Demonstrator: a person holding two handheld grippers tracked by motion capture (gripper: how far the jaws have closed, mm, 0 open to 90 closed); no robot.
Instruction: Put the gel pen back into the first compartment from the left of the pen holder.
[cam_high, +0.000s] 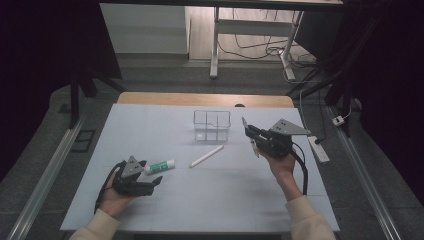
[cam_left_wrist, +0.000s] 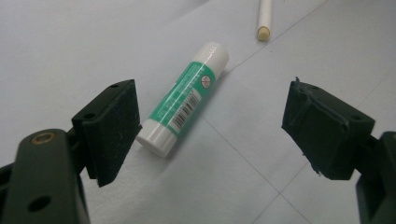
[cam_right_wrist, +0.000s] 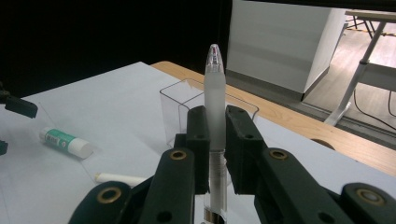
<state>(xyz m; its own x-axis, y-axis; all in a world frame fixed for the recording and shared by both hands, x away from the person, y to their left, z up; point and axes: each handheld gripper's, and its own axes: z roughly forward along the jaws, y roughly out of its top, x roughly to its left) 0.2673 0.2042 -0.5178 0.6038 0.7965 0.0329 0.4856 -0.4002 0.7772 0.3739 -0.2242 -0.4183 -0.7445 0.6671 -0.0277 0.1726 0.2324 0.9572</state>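
While right gripper (cam_right_wrist: 215, 154) clamps pen (cam_right_wrist: 215, 100) | glue stick (cam_left_wrist: 184, 100) mid-table

The high view looks forward and down from above the person's side, taking in the whole pale grey counter (cam_high: 165, 200) and the floor beyond. The left tool's (cam_left_wrist: 210, 126) camera sits low and close over the counter, looking along its own two black jaws at the green-and-white glue stick (cam_left_wrist: 184, 105). The right tool's (cam_right_wrist: 215, 149) camera looks nearly level along its jaws across the counter. All three views share the glue stick and the white chalk-like stick (cam_high: 206, 156); the high and right views share the clear plastic divided box (cam_high: 212, 125).
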